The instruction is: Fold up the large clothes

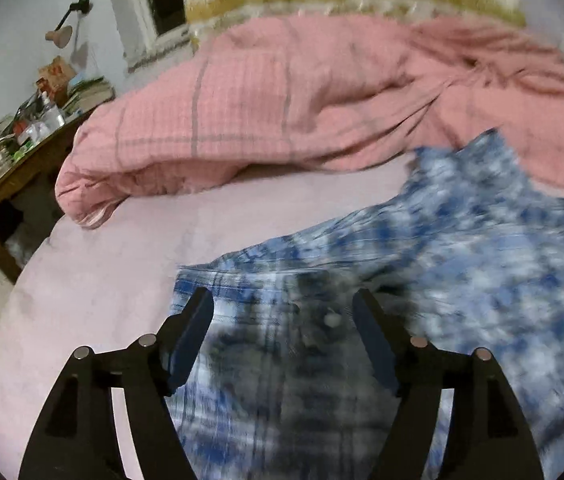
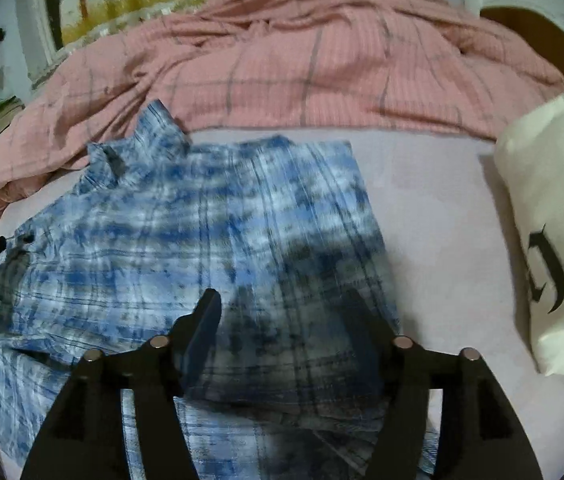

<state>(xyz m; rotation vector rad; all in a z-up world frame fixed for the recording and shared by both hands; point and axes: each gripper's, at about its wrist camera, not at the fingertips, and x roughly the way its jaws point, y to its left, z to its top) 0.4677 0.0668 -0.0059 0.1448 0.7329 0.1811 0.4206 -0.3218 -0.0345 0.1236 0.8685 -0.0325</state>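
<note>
While our left gripper and right gripper hang wide above the blue shirt, gripping nothing, the cream garment shows an unreadable black gothic letter.

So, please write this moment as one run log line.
left gripper: open | right gripper: open | blue shirt: released on bed

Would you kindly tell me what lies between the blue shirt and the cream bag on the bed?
Only bare pale-pink sheet separates the blue shirt from the cream bag, seen in the right wrist view.
</note>
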